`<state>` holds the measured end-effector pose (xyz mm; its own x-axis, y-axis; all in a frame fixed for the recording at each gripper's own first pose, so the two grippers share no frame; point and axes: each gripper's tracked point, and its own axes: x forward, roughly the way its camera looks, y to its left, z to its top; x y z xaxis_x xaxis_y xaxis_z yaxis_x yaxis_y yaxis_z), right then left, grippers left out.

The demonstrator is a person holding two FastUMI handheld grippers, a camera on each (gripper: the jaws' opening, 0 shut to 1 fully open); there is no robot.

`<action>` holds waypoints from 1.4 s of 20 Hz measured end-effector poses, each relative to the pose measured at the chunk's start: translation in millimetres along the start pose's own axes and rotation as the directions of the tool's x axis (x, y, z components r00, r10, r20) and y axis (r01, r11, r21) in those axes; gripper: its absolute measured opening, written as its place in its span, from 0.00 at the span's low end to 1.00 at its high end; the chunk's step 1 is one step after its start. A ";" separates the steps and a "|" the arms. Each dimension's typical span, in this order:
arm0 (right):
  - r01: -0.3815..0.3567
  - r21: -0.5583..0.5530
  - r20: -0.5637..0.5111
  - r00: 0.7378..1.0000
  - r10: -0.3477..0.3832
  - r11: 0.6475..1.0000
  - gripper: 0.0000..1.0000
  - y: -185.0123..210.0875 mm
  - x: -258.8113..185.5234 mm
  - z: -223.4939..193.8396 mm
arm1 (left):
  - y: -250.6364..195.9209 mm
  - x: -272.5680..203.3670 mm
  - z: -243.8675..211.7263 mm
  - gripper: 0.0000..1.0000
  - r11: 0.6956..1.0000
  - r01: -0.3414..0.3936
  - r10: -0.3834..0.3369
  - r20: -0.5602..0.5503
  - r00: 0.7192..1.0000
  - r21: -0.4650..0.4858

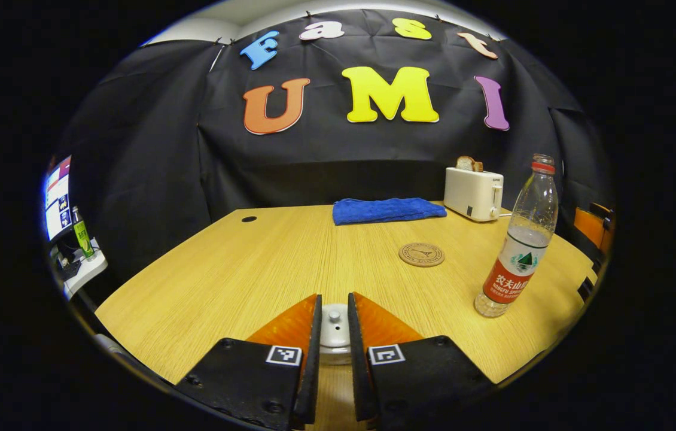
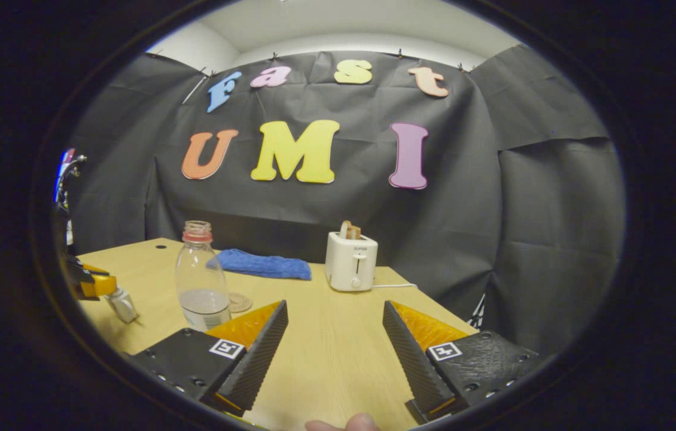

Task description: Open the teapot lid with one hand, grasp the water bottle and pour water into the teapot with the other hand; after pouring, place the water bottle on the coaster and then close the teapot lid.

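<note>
In the left gripper view my left gripper (image 1: 334, 317) is shut on the knob of the white teapot lid (image 1: 334, 335), with bare wood showing under it. The water bottle (image 1: 520, 239) stands upright at the right, partly filled, with no cap on its neck. A round cork coaster (image 1: 422, 254) lies left of the bottle and farther back. In the right gripper view my right gripper (image 2: 335, 335) is open over the table, nothing between its fingers. The bottle (image 2: 200, 275) stands just left of it, the coaster (image 2: 240, 301) peeks out behind it, and the left gripper (image 2: 94, 283) holds the pale lid (image 2: 122, 305) at far left.
A folded blue towel (image 1: 387, 210) and a white toaster (image 1: 473, 193) with bread in it sit at the back of the wooden table (image 1: 242, 269). A screen and a green bottle (image 1: 82, 234) stand on a side shelf at the left. A fingertip (image 2: 344, 424) shows at the bottom edge.
</note>
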<state>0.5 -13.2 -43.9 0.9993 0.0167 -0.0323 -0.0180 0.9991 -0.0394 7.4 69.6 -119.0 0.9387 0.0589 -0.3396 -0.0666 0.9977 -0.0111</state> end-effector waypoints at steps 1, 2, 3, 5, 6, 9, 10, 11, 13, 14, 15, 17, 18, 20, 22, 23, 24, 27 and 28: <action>-0.021 0.011 0.004 1.000 0.021 1.000 0.96 4.3 0.1 0.3 | 0.9 -1.1 0.1 0.20 1.000 0.005 -0.005 -0.001 1.000 -0.005; -0.045 0.021 0.004 0.999 0.045 0.999 0.95 9.5 -1.2 1.4 | -0.5 -0.6 0.6 0.15 1.000 0.015 -0.015 0.000 1.000 -0.011; -0.069 0.031 0.003 0.998 0.069 0.997 0.99 14.4 -2.7 0.0 | -2.5 0.2 0.7 0.11 1.000 0.022 -0.022 0.004 1.000 -0.015; -0.115 0.051 -0.001 0.993 0.115 0.992 0.99 24.5 -5.2 -0.1 | -3.0 -0.6 2.0 0.06 1.000 0.028 -0.028 0.005 1.000 -0.011; -0.129 0.056 -0.006 0.992 0.130 0.990 0.99 28.1 -6.2 -1.4 | -2.4 -0.7 3.3 0.05 0.999 0.034 -0.034 0.009 0.999 -0.009; -0.190 0.062 -0.020 0.981 0.191 0.980 0.95 47.5 -14.0 -4.8 | -2.5 -7.0 22.0 0.04 0.998 0.052 -0.051 0.059 0.997 -0.025; -0.214 0.067 -0.021 0.976 0.216 0.974 0.95 54.8 -17.0 -5.6 | -1.9 -9.6 27.6 0.03 0.998 0.059 -0.056 0.075 0.996 -0.033; -0.235 0.070 -0.024 0.971 0.237 0.970 0.95 61.4 -19.2 -7.2 | -1.9 -11.9 32.4 0.03 0.997 0.068 -0.065 0.089 0.994 -0.039; -0.262 0.064 -0.031 0.964 0.264 0.963 0.96 73.3 -21.4 -9.7 | -0.6 -16.3 39.0 0.03 0.996 0.080 -0.075 0.111 0.991 -0.049; -0.272 0.058 -0.034 0.961 0.275 0.960 0.99 79.1 -21.4 -10.8 | 1.5 -20.6 41.7 0.03 0.995 0.084 -0.076 0.123 0.989 -0.056; -0.286 0.053 -0.035 0.957 0.288 0.957 0.99 85.9 -21.0 -12.9 | 4.3 -22.8 42.2 0.03 0.995 0.082 -0.073 0.128 0.989 -0.062; -0.302 0.045 -0.045 0.952 0.304 0.952 0.99 97.0 -17.1 -17.2 | 9.6 -27.8 40.8 0.03 0.995 0.074 -0.065 0.132 0.989 -0.069; -0.304 0.046 -0.050 0.951 0.306 0.952 0.96 101.2 -12.7 -19.4 | 12.3 -28.7 39.9 0.03 0.995 0.072 -0.062 0.133 0.989 -0.072; -0.316 0.066 -0.067 0.945 0.320 0.946 0.96 112.5 -2.9 -25.8 | 17.3 -34.4 37.4 0.03 0.995 0.069 -0.058 0.132 0.990 -0.078; -0.332 0.085 -0.087 0.937 0.339 0.939 0.99 125.1 5.1 -31.9 | 23.9 -39.0 37.7 0.03 0.994 0.064 -0.052 0.139 0.989 -0.084; -0.337 0.088 -0.095 0.934 0.345 0.937 0.96 131.2 10.1 -34.1 | 26.6 -41.0 39.1 0.03 0.994 0.062 -0.049 0.143 0.988 -0.089; -0.341 0.087 -0.097 0.932 0.348 0.936 0.99 135.0 14.0 -34.6 | 29.0 -42.3 40.7 0.03 0.994 0.061 -0.047 0.147 0.988 -0.092; -0.323 0.079 -0.098 0.939 0.330 0.943 0.99 138.1 24.9 -36.4 | 39.8 -43.8 41.0 0.03 0.993 0.048 -0.031 0.159 0.987 -0.103; -0.319 0.084 -0.096 0.940 0.326 0.944 0.99 138.5 26.8 -35.9 | 42.4 -43.9 39.9 0.03 0.992 0.048 -0.029 0.161 0.987 -0.116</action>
<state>23.6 124.2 -86.1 0.9307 0.3381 -0.1395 -0.3332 0.9411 0.0572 -23.2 110.7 -67.0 0.9824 0.0347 -0.1838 -0.0604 0.9889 -0.1360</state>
